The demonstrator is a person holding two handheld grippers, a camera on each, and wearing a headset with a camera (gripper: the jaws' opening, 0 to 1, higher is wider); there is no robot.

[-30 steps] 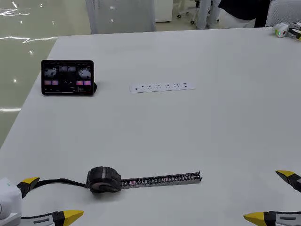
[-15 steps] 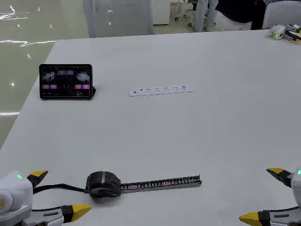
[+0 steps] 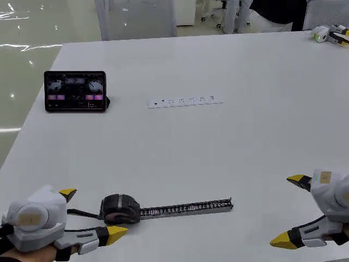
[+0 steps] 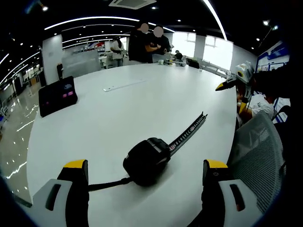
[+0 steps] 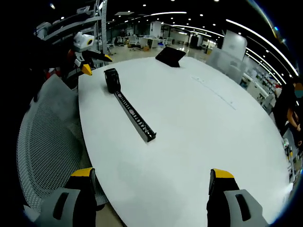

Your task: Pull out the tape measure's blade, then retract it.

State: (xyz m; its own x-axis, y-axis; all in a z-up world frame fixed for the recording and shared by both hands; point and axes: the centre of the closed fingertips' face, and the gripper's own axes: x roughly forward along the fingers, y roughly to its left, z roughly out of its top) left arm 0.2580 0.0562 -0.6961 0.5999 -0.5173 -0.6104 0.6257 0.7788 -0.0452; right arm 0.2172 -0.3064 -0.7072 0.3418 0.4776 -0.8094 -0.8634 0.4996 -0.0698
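Item: tape measure, black case, lying on its side near the front edge of a white table. The blade is drawn out from the case toward the person's right and lies flat on the tabletop, ending in a small hook. A dark strap trails from the opposite side of the case toward the left. Left gripper: yellow-tipped jaws spread wide and gripping nothing. The strap runs between them and the case sits just ahead of the tips; no contact can be seen in the left gripper view. Right gripper: jaws likewise spread wide with nothing between them, over bare table well to the right of the blade's hook. Also on the table: a tablet propped upright near the left edge with its screen lit, and a white power strip lying flat toward the middle. A further yellow-tipped device rests at the far right corner.
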